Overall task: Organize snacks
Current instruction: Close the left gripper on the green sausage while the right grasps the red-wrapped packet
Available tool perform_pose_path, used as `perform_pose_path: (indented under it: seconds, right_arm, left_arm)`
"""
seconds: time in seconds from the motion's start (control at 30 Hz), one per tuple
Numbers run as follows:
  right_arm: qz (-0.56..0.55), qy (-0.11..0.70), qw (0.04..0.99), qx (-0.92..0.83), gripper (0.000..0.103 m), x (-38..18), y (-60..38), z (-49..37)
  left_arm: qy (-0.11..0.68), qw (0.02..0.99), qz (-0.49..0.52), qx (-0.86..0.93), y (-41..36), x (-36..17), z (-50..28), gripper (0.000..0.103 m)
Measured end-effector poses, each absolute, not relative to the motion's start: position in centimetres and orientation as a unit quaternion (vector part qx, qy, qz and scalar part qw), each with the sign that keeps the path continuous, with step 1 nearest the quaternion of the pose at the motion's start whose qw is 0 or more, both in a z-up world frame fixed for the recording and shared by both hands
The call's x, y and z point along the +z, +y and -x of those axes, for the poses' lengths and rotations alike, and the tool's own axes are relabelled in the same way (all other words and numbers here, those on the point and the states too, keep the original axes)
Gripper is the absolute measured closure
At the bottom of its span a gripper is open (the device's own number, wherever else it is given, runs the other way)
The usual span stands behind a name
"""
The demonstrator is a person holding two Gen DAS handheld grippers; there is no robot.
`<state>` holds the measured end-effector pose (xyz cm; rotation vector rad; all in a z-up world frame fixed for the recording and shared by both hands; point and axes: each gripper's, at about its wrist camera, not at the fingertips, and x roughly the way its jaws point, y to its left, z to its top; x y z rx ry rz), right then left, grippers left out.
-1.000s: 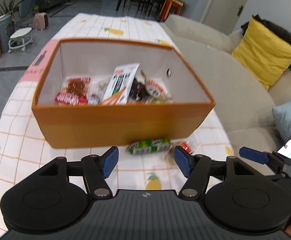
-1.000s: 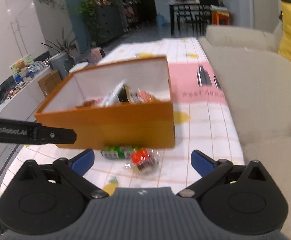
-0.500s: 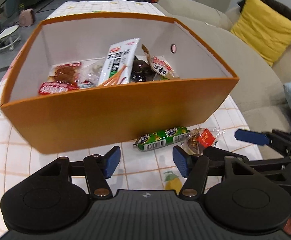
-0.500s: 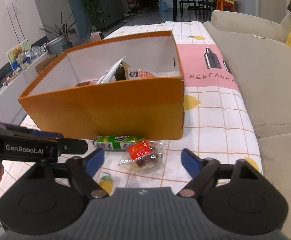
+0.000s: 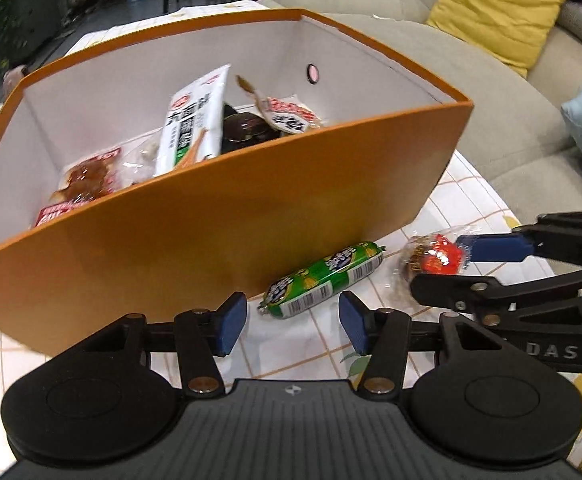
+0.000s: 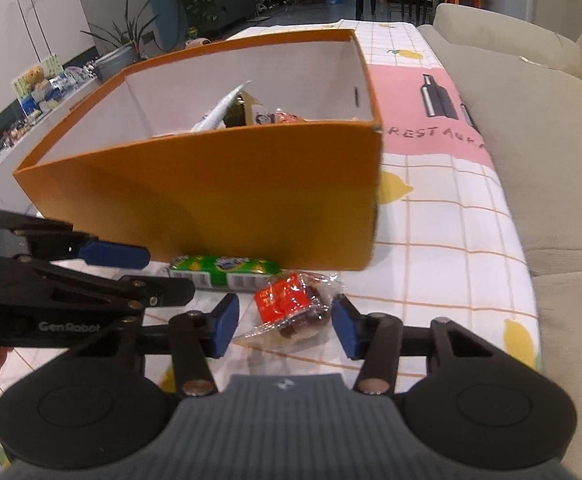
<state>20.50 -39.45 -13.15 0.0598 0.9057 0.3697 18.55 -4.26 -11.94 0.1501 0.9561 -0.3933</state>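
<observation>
Beside orange box (image 6: pixel 211 196) | right tool (image 6: pixel 283 322) closing around red packet (image 6: pixel 287 304), seemingly untouched | left tool (image 5: pixel 293 326) closing, empty

The orange box (image 5: pixel 227 216) looks like matt cardboard, smooth outside and lined with plain white paper inside. The green sausage stick (image 5: pixel 323 278) wears a glossy printed plastic skin. The red snack packet (image 6: pixel 291 308) is crinkled clear film that catches the light. The packets in the box (image 5: pixel 195 120) are shiny plastic wrappers. The tablecloth (image 6: pixel 443 216) looks like smooth printed cloth or vinyl with a faint sheen. The sofa (image 6: pixel 531 140) is matt woven fabric, and the yellow cushion (image 5: pixel 499 8) is soft cloth. The gripper bodies are matt black plastic with blue, rubbery-looking pads (image 5: pixel 231 324) and small metal pins
</observation>
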Motion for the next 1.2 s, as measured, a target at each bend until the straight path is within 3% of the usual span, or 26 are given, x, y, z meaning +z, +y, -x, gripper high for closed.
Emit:
perform_pose_path:
  seconds: [0.13,0.4,0.63,1.2]
  right_arm:
    - [-0.033,0.438,0.882,0.172,0.054,-13.2,-40.4,-20.0]
    - [-0.036,0.438,0.883,0.165,0.054,-13.2,-40.6,-19.7]
    - [-0.031,0.44,0.884,0.152,0.054,-13.0,-40.7,-19.6]
    - [-0.06,0.461,0.874,0.138,0.057,-13.6,-42.1,-19.8]
  left_arm:
    - [0.453,0.866,-0.095,-0.191,-5.2,-12.4,-18.5,0.041]
    - [0.472,0.853,-0.081,-0.207,-5.6,-12.1,-18.1,0.064]
    - [0.489,0.84,-0.05,-0.228,-5.6,-11.9,-17.1,0.065]
    - [0.484,0.824,-0.152,-0.252,-9.7,-12.8,-19.0,0.063]
